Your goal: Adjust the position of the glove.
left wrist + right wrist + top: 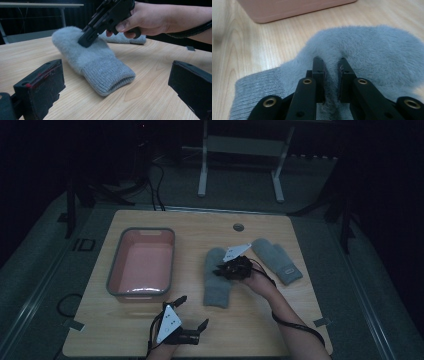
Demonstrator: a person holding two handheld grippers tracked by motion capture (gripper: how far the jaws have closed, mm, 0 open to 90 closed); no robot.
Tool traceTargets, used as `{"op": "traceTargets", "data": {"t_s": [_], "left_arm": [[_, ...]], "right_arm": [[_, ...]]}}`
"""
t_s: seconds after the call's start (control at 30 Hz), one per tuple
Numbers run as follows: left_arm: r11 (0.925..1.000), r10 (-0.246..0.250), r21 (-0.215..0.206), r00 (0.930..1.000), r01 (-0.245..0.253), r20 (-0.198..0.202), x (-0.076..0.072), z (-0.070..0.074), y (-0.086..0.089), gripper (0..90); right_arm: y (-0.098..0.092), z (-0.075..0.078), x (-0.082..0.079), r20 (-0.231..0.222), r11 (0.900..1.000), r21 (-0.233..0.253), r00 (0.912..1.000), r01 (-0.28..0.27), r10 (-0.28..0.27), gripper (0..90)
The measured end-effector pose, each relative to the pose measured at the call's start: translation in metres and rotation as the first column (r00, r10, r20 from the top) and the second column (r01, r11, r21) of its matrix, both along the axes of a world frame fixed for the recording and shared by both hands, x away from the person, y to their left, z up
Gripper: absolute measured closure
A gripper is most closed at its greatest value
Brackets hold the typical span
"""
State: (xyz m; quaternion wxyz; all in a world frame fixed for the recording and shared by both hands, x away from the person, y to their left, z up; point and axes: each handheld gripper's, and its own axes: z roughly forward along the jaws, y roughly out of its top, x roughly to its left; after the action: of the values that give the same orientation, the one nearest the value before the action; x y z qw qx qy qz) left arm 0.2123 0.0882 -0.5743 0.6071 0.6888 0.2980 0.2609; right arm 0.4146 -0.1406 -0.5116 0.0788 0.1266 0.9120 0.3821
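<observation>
**Right gripper pinching fuzzy mitten, left gripper idle and spread**

Right gripper [331, 62]: black jaws nearly closed, clamped on a ridge of soft grey fleece pile bunched up between them. It grips the near mitten [217, 277], which lies flat on the worktop [260, 320]. Mitten body is fluffy and rounded; the cuff is ribbed knit, tubular, open end toward the person. The hand [147, 18] wraps the gripper's pistol-style black handle, cable trailing down the forearm.

Second mitten [277, 260], same grey, lies just beside the first on its right, angled away, small tag near the cuff.

Left gripper [192, 312]: jaws wide apart, holding nothing, blocky black pads, low over bare worktop near the front edge.

Pink rectangular tub [141, 265], rounded corners, grey rim, smooth plastic, sits left of the mittens. Worktop is pale wood grain.
</observation>
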Motion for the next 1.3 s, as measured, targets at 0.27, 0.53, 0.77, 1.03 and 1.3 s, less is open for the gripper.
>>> {"op": "traceTargets", "data": {"t_s": [0.27,0.53,0.77,1.03,1.3], "left_arm": [[1.0,-0.004,-0.001,1.0,0.004,-0.004,0.0,0.0,0.0,0.7],[1.0,-0.005,0.003,1.0,0.005,-0.003,0.0,0.0,-0.001,0.7],[1.0,-0.007,0.0,1.0,0.007,-0.003,0.0,0.0,0.0,0.7],[1.0,-0.007,0.0,1.0,0.007,0.001,0.0,0.0,0.0,0.7],[1.0,-0.007,0.006,1.0,0.007,0.003,-0.001,0.0,0.0,0.7]], "right_arm": [[-0.007,-0.022,0.007,-0.083,0.998,-0.057,0.9966,-0.01,0.005,80.1],[-0.028,-0.03,0.006,-0.142,0.999,-0.027,0.9893,-0.038,0.034,73.3],[-0.031,-0.025,0.002,-0.1,0.999,-0.045,0.995,0.003,-0.008,44.6],[-0.057,0.003,0.0,-0.031,0.989,0.02,0.9891,0.144,-0.144,24.2],[-0.108,0.021,0.006,0.01,0.954,0.049,0.9549,0.296,-0.297,32.7]]}}
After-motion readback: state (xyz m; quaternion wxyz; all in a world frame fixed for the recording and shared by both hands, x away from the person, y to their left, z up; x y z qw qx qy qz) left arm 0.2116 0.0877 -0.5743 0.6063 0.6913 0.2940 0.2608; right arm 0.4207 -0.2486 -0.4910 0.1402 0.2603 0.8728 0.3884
